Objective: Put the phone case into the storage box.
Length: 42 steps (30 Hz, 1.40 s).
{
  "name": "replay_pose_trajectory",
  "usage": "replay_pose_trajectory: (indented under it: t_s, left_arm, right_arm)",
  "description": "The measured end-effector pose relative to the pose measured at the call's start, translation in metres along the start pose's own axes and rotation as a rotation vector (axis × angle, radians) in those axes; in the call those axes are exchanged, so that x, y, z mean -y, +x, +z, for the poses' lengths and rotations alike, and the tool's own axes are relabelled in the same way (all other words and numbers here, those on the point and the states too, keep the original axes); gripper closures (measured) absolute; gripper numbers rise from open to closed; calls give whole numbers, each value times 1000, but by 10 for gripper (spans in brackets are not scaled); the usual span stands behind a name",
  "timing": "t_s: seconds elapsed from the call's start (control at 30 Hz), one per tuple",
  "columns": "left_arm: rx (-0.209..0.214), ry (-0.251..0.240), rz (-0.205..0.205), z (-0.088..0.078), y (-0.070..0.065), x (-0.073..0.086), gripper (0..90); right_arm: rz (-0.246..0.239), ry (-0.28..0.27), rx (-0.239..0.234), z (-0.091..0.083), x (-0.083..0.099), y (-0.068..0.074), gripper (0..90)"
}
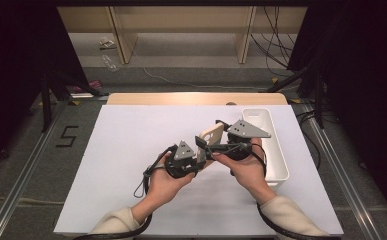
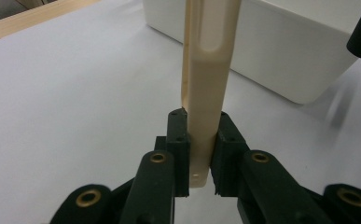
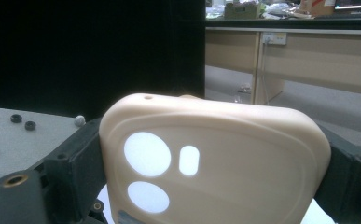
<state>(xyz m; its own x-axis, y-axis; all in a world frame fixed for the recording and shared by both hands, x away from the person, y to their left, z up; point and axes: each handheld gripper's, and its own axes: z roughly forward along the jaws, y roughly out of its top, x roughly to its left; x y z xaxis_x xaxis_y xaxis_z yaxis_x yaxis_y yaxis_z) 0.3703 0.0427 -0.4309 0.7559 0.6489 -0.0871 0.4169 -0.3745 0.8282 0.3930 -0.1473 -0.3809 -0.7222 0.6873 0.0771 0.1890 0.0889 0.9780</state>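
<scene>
Object: cream phone case [image 1: 212, 135], held above the bench [image 1: 131, 150], just left of the white bin [image 1: 276, 150].
Left gripper [image 2: 200, 158]: fingers [image 2: 178, 140] pinching the case's thin edge.
Right gripper [image 1: 231, 148]: fingers [image 3: 75, 163] spread across the case's width, flanking both sides; contact cannot be confirmed.
Long axis: runs away from the left fingers.

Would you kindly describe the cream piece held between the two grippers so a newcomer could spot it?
Start at the white tray on the table's right side. Just left of it, both grippers meet above the white mat. Between them is the phone case: thin, cream plastic, with rounded camera cutouts.
</scene>
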Motion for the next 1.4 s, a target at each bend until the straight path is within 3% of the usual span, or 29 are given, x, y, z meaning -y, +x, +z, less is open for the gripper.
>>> replay_pose_trajectory:
  t_s: [0.13,0.3,0.43,0.57,0.8,1.0,1.4]
  left_arm:
    - [1,2,5,0,0,0,787]
    - [-12,4,42,-4,0,-2,733]
    - [-7,8,86,-11,0,-4,533]
    - [-20,55,96,-18,1,-3,251]
    - [-36,77,114,-32,9,4,0]
    - [-73,65,119,-47,19,12,0]
    - [-94,44,117,-70,36,27,0]
  right_arm:
    - [1,7,-2,-1,-1,0,121]
    - [6,0,0,-2,-2,2,125]
    - [3,-6,5,-3,-3,1,126]
    - [3,-6,12,-4,-4,0,126]
    - [-1,-7,19,-5,-5,-1,126]
    - [0,-10,25,-6,-7,-2,126]
    - [0,-16,39,-9,-10,-5,127]
